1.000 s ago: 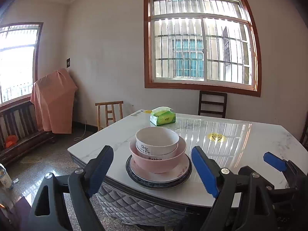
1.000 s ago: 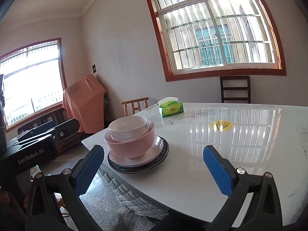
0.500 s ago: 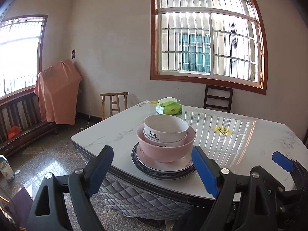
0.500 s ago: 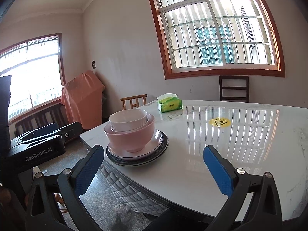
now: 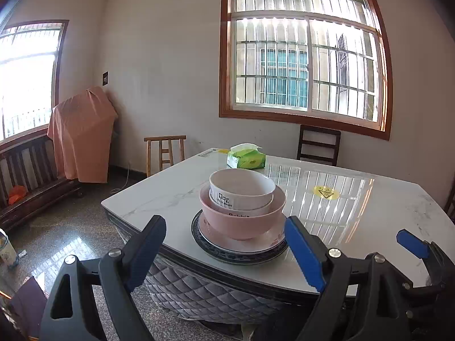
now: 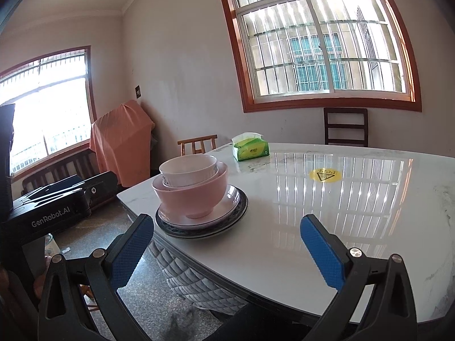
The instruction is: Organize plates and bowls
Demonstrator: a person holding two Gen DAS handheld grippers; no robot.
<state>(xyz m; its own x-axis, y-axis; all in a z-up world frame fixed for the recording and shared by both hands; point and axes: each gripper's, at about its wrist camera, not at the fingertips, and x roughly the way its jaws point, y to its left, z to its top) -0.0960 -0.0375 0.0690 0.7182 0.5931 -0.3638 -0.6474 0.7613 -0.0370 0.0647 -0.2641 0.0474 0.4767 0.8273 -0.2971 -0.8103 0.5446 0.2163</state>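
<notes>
Blue-padded left tool (image 5: 226, 251) and right tool (image 6: 227, 248) gape wide, empty, short of the stacked bowls (image 5: 241, 203).

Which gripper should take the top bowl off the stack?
Left, probably. The white bowl sits centred between its open jaws. In the right wrist view the stack is off to the left, outside the open jaws.

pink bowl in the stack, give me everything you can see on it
The pink bowl looks like glazed ceramic, plain pale pink outside, round with a narrow foot, upright. It sits on a white plate, which rests on a dark-rimmed plate near the marble table's left corner. Two white bowls nest inside it: the upper one reads "Dog"; the lower bowl's lettering is mostly hidden by the pink rim. No gripper touches it.
</notes>
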